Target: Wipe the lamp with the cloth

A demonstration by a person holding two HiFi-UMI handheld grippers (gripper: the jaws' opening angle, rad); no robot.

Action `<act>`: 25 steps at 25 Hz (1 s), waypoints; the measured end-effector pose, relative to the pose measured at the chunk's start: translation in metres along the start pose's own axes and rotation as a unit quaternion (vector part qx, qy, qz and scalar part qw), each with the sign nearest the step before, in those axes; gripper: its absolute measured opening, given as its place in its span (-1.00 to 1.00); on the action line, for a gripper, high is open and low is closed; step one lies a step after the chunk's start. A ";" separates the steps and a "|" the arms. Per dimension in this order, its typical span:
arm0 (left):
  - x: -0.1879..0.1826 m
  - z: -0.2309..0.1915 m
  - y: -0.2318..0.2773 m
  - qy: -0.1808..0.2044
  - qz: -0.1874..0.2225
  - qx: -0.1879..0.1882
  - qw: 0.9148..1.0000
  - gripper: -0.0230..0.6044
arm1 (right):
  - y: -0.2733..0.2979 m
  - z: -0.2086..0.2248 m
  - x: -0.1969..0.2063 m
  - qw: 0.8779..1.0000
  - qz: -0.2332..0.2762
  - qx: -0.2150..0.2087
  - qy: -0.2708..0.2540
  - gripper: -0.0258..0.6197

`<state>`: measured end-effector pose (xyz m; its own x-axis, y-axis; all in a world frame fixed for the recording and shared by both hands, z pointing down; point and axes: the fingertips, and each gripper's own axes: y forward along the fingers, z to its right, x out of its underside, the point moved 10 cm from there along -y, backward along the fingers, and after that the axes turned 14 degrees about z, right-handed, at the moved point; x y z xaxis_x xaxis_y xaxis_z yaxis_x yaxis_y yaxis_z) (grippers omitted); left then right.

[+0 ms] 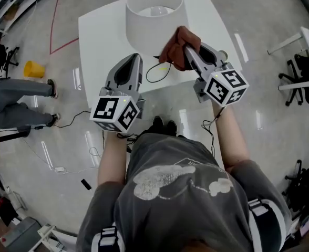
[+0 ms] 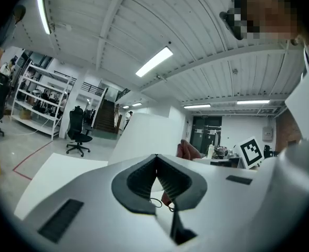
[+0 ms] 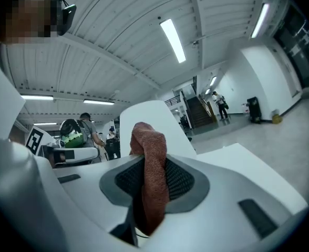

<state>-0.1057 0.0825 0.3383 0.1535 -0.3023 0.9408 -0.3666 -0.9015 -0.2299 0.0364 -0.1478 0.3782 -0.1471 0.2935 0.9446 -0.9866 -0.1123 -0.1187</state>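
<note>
A lamp with a white drum shade (image 1: pixel 153 14) stands on a white table (image 1: pixel 99 35); its black cord (image 1: pixel 160 71) loops in front of it. My right gripper (image 1: pixel 186 50) is shut on a rust-brown cloth (image 1: pixel 176 46), held just right of the shade's lower edge. In the right gripper view the cloth (image 3: pixel 152 164) sticks up between the jaws with the shade (image 3: pixel 152 119) behind it. My left gripper (image 1: pixel 136 58) is shut with nothing in it, near the shade's front. The left gripper view shows the shade (image 2: pixel 146 135) and the cloth (image 2: pixel 188 150) beyond its closed jaws.
A yellow cup (image 1: pixel 33 69) lies on the floor at left, near a person's legs (image 1: pixel 18 101). Cables (image 1: pixel 65 151) trail over the floor by the table's front edge. Office chairs (image 1: pixel 301 77) stand at the right.
</note>
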 end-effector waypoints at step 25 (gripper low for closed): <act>-0.022 -0.005 0.016 -0.006 0.028 0.067 0.997 -0.90 | -0.019 -0.007 -0.073 0.994 0.088 0.044 -0.054 -0.64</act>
<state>-0.1194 0.0767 0.3150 0.1486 -0.3556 0.9228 -0.2493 -0.9164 -0.3130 0.0651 -0.1601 0.3094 -0.3037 0.1595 0.9393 -0.9356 -0.2365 -0.2623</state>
